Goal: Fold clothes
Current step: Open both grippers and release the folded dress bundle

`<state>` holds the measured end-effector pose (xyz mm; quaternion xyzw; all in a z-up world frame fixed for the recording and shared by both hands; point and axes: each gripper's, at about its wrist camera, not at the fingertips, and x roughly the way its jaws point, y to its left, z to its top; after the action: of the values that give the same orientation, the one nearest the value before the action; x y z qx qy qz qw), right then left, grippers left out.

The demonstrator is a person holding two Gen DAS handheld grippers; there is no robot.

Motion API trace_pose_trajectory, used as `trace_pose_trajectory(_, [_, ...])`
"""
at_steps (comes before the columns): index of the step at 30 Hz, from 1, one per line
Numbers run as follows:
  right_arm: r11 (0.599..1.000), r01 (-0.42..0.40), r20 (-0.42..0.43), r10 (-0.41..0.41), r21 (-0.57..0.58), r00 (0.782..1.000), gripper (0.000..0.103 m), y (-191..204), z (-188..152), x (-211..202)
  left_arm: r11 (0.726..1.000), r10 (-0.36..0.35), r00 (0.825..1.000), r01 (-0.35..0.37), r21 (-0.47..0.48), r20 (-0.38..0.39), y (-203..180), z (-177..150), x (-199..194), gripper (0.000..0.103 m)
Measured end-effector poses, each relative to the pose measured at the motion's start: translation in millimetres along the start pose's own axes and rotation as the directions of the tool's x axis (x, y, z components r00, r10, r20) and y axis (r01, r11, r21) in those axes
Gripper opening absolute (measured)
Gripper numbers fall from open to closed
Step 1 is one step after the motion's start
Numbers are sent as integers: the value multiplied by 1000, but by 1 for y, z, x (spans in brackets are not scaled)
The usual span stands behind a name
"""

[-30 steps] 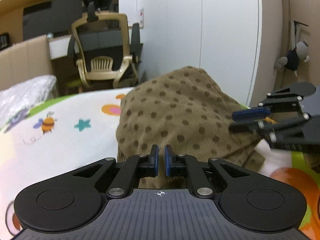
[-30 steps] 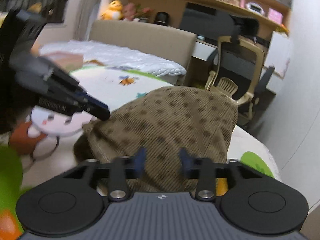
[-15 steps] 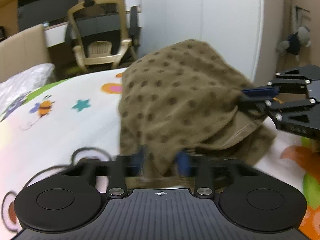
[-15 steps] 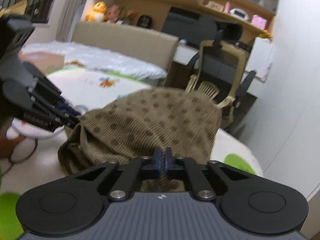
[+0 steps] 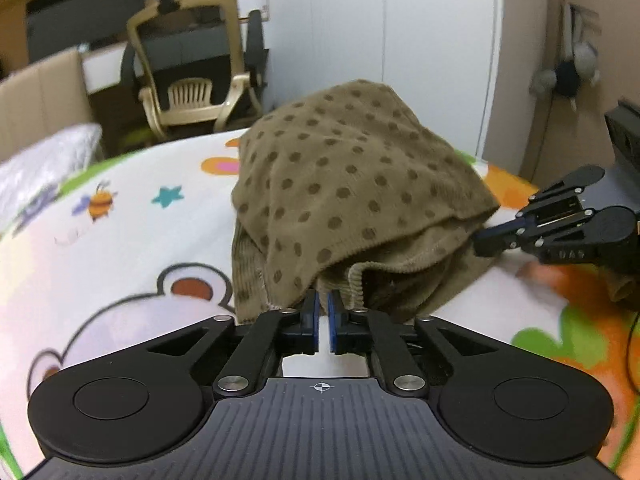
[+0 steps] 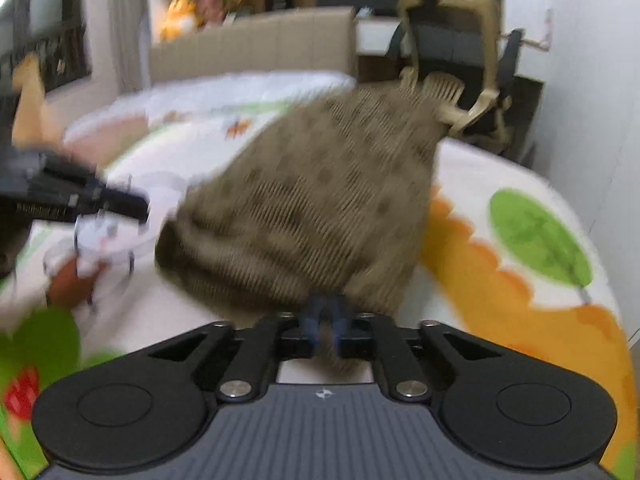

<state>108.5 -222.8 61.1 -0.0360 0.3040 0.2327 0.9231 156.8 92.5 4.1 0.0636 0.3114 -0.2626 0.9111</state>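
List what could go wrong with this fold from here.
1. The brown polka-dot corduroy garment lies bunched, its top layer drooping over a ribbed hem; left like this, the fold may set crooked.
2. The left gripper is opening at the near edge with only white sheet visible between its pads, so that corner may slump.
3. The right gripper is also opening, with fabric between its fingers; that side could slip loose.
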Motion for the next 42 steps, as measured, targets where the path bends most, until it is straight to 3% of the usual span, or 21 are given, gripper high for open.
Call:
trace_pose_trajectory(1, [999,-5,37,3,39,999,47,-8,9,-6,999,-16,1000,16,-39,19,5,4,-3,28])
trace_pose_trajectory(2, [997,-13,77,7,82,997,65,-16,19,-10,997,-29,999,32,-73,44,8,10,-5,36])
trace_pose_trajectory(3, [992,-24,116,10,122,993,65,-24,30,-11,993,-41,997,48,-103,70,10,15,-6,48])
trace_pose_trajectory(4, [987,-35,150,11,156,989,65,-31,41,-12,990,-48,995,60,-124,92,9,22,-4,52])
trace_pose_trajectory(6, [989,-35,197,6,145,980,65,-34,65,-4,989,-66,992,79,-126,105,1,34,8,53])
trace_pose_trajectory(9, [998,-36,239,24,43,971,65,-24,106,22,990,-108,991,115,-87,85,-20,48,34,55])
trace_pose_trajectory(11, [997,-69,213,58,43,975,65,-23,130,56,990,-117,993,119,-72,32,-32,52,54,61])
trace_pose_trajectory(14, [987,-66,71,56,147,996,65,-32,141,125,994,-94,995,93,-53,-21,-40,51,71,66])
trace_pose_trajectory(17, [978,5,-50,6,209,999,70,-46,118,174,996,-87,996,85,-34,-35,-41,48,72,68])
trace_pose_trajectory(21, [957,-17,-2,19,288,1000,70,-62,104,157,996,-92,995,91,-27,-50,-37,43,68,68])
trace_pose_trajectory(26, [984,4,52,-13,179,999,70,-49,91,115,995,-102,994,101,-19,-51,-36,39,70,77])
trace_pose_trajectory(32, [990,44,-25,-41,133,999,75,-44,45,93,994,-113,992,113,-6,-48,-40,38,72,83])
trace_pose_trajectory(36, [975,36,-17,-33,218,999,77,-53,32,91,994,-112,992,112,-1,-53,-43,37,71,84])
trace_pose_trajectory(42, [974,58,4,-61,221,998,84,-52,28,92,995,-91,994,93,23,-67,-45,33,64,90])
